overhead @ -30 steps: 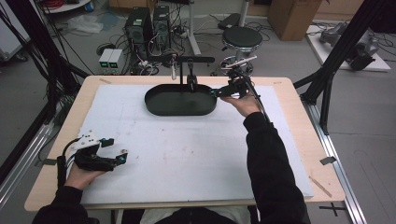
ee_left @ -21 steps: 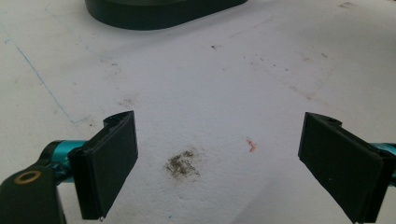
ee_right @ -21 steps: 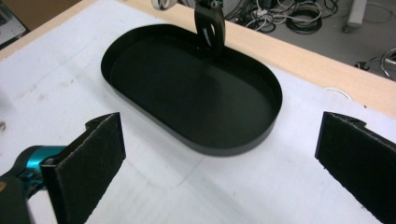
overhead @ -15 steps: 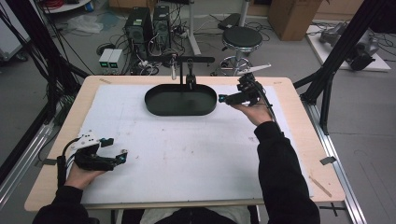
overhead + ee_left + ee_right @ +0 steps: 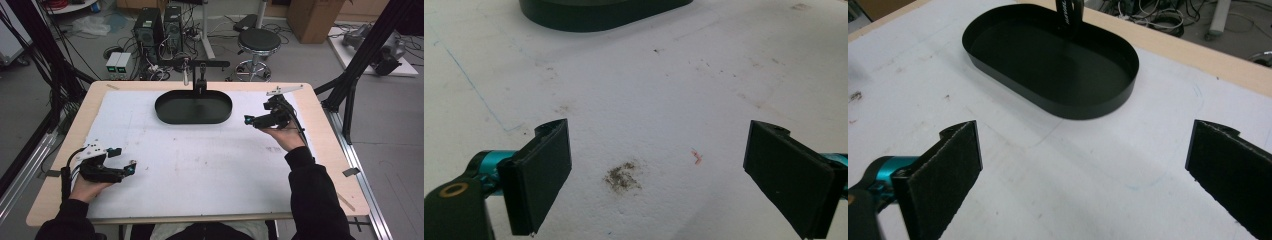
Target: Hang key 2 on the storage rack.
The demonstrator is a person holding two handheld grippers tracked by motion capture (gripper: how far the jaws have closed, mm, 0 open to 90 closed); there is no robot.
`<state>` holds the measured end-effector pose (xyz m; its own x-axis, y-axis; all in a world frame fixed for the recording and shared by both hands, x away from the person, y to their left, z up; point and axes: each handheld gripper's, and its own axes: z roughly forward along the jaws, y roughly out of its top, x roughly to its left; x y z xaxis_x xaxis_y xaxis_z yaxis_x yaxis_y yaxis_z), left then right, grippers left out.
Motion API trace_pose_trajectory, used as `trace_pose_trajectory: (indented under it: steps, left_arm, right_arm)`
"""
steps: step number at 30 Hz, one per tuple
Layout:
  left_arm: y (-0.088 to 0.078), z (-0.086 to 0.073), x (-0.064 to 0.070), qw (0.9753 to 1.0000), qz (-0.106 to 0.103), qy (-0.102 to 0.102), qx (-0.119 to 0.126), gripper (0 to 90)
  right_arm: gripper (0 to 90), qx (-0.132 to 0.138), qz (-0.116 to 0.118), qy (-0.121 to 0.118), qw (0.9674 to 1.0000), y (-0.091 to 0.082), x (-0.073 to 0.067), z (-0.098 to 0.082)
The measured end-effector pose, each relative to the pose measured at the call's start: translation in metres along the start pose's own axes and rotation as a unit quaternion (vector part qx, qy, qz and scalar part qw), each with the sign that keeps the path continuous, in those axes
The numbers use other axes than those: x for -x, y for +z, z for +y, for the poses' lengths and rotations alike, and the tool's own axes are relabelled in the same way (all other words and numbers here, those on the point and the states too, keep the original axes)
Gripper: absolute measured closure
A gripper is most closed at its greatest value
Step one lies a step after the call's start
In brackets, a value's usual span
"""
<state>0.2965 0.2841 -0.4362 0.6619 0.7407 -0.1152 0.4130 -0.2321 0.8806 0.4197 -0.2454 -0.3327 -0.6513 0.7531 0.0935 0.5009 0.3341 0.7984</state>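
Note:
A black oval tray [image 5: 165, 107] sits at the back middle of the white mat, and its inside [image 5: 1048, 60] holds nothing. My right gripper [image 5: 248, 120] is held to the right of the tray, pointing at it, jaws wide apart with nothing between them [image 5: 1083, 170]. My left gripper [image 5: 125, 161] rests low at the front left of the table, also open, over a dirty smudge [image 5: 622, 176] on the mat. The tray's near wall [image 5: 599, 15] lies far ahead of it.
A black camera post [image 5: 200, 82] stands clamped at the tray's far rim. The wooden table edge [image 5: 330, 135] frames the white mat [image 5: 200, 160]. Behind the table are a stool [image 5: 260, 40], computer boxes and cables on the floor.
My right gripper has pulled back from the tray's right end, moving right and toward the person. The left gripper has stayed in place.

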Motion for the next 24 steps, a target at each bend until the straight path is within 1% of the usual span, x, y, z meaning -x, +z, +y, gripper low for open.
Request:
trace_pose_trajectory:
  steps: [1,7,9,10,13,14,17,18,19,20,21,24]
  left_arm:
    - [0.000,0.000,0.000,1.0000,0.000,0.000,-0.001,12.3]
    - [0.001,0.000,0.000,1.0000,-0.001,0.000,-0.001,12.3]
    - [0.001,0.000,0.000,1.0000,-0.001,0.001,-0.002,12.3]
    - [0.001,0.000,0.000,1.0000,-0.002,0.002,-0.003,12.3]
    - [0.000,0.000,0.000,1.0000,-0.002,0.004,-0.004,12.3]
    - [0.000,0.000,0.000,1.0000,-0.001,0.004,-0.004,12.3]
    - [0.000,0.000,0.000,1.0000,-0.001,0.002,-0.003,12.3]
    - [0.001,0.000,0.000,1.0000,0.000,0.002,-0.004,12.3]
    - [0.001,0.000,0.000,1.0000,0.000,0.003,-0.005,12.3]
    - [0.001,0.000,0.000,1.0000,0.000,0.001,-0.005,12.3]
    - [0.001,-0.001,0.000,1.0000,0.000,0.002,-0.006,12.3]
    - [0.000,-0.001,0.000,0.9999,-0.003,0.004,-0.009,12.3]
  right_arm:
    - [0.8,0.001,-0.005,0.000,1.0000,-0.001,0.001,-0.003]
    - [0.7,0.004,-0.014,0.013,0.9998,-0.009,0.006,-0.024]
    - [0.7,0.006,-0.026,0.020,0.9994,-0.009,0.009,-0.031]
    - [0.7,0.004,-0.029,0.027,0.9992,-0.010,0.011,-0.035]
    - [0.7,0.009,-0.029,0.038,0.9988,-0.012,0.015,-0.046]
    - [0.7,0.011,-0.031,0.037,0.9988,-0.012,0.017,-0.049]
    - [0.7,0.021,-0.027,0.042,0.9985,-0.014,0.019,-0.060]
    - [0.7,0.017,-0.028,0.042,0.9986,-0.015,0.019,-0.062]
    - [0.7,0.019,-0.029,0.040,0.9986,-0.015,0.019,-0.065]
    - [0.7,0.023,-0.026,0.043,0.9985,-0.016,0.018,-0.068]
    - [0.7,0.025,-0.024,0.039,0.9987,-0.017,0.018,-0.071]
    - [0.7,0.024,-0.024,0.037,0.9987,-0.019,0.016,-0.079]
